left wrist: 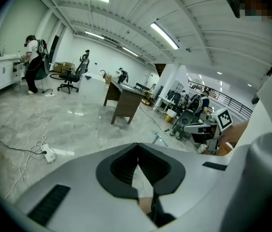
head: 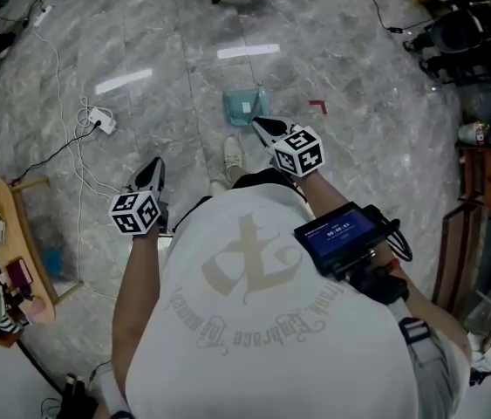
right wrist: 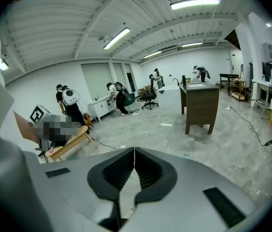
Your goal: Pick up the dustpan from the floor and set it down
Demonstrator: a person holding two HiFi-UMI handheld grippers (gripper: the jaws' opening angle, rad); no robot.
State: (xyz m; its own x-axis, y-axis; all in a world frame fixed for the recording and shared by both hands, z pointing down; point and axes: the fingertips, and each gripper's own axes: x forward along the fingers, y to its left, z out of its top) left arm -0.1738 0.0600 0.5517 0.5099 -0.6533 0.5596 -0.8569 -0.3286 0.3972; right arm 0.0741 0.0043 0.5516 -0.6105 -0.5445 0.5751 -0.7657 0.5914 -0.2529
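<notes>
Head view shows a person in a white T-shirt (head: 262, 321) standing on a grey marble floor (head: 358, 147), with a gripper in each hand. The dustpan (head: 243, 106), pale teal, lies flat on the floor in the upper middle of the frame. A small red mark (head: 317, 106) is just to its right, and a white shoe (head: 233, 156) is below it. The right gripper (head: 261, 126) points up the frame, and its tip overlaps the dustpan's lower right corner in the picture. This view does not show whether the two touch. The left gripper (head: 151, 171) is at centre left, well apart from the dustpan and pointing the same way. A white power strip (head: 102, 120) with a loose cable lies on the floor in the upper left.

Left gripper view has the left gripper (left wrist: 137, 146) with its black jaws closed tip to tip and nothing between them. Beyond it are open floor and a brown desk (left wrist: 123, 100).

Right gripper view is much the same: the right gripper (right wrist: 134, 151) has its jaws pressed together and empty, above bare floor.
</notes>
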